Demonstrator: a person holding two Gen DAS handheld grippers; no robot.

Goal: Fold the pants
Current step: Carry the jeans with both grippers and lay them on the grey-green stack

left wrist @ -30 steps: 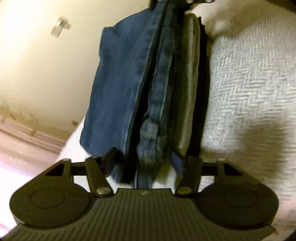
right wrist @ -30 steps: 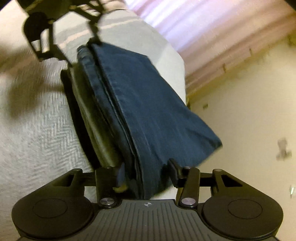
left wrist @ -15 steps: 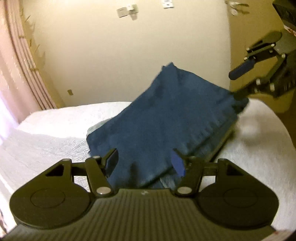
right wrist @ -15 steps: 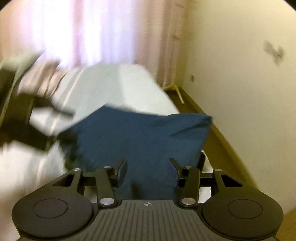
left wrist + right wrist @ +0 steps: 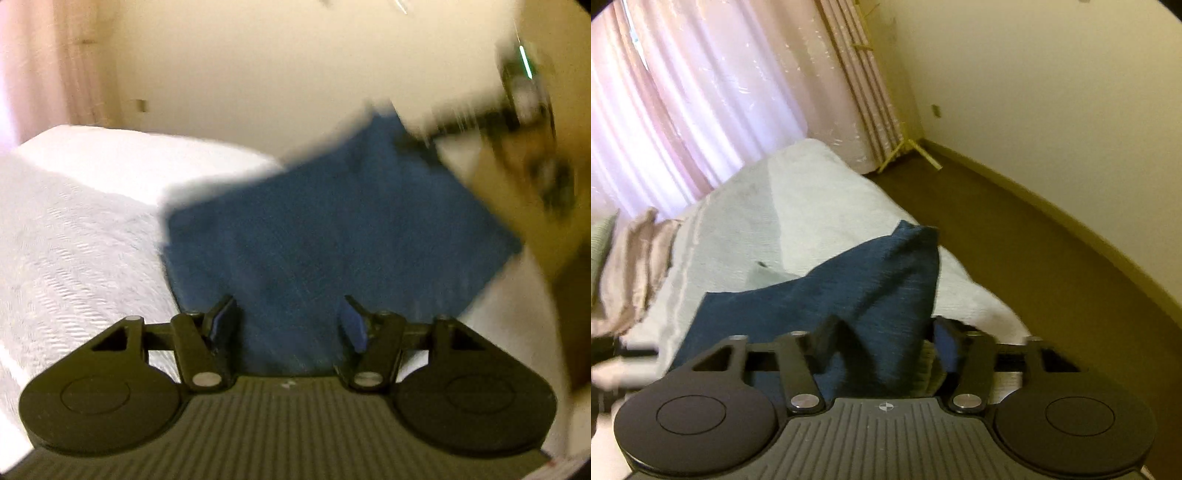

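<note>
Folded blue jeans (image 5: 332, 236) lie flat on the white bedspread (image 5: 74, 229), near the bed's corner. My left gripper (image 5: 290, 319) is open, its fingers spread just above the near edge of the denim. In the right wrist view the jeans (image 5: 849, 295) show one far corner lifted, with a grey garment (image 5: 764, 273) peeking from beneath. There my right gripper (image 5: 886, 334) is open too, and denim shows between its fingers. The right gripper (image 5: 517, 110) appears as a blur at the upper right of the left wrist view.
Pink curtains (image 5: 701, 92) hang behind the bed, and pinkish pillows (image 5: 631, 258) lie at its left end. Brown floor (image 5: 1015, 258) and a cream wall (image 5: 1052, 92) border the bed on the right. The bed edge drops off just right of the jeans.
A second ago both views looked edge-on at a stack of pants between the fingers. Now the jeans lie flat on the bed and both grippers have drawn back, the right view tilting up.
</note>
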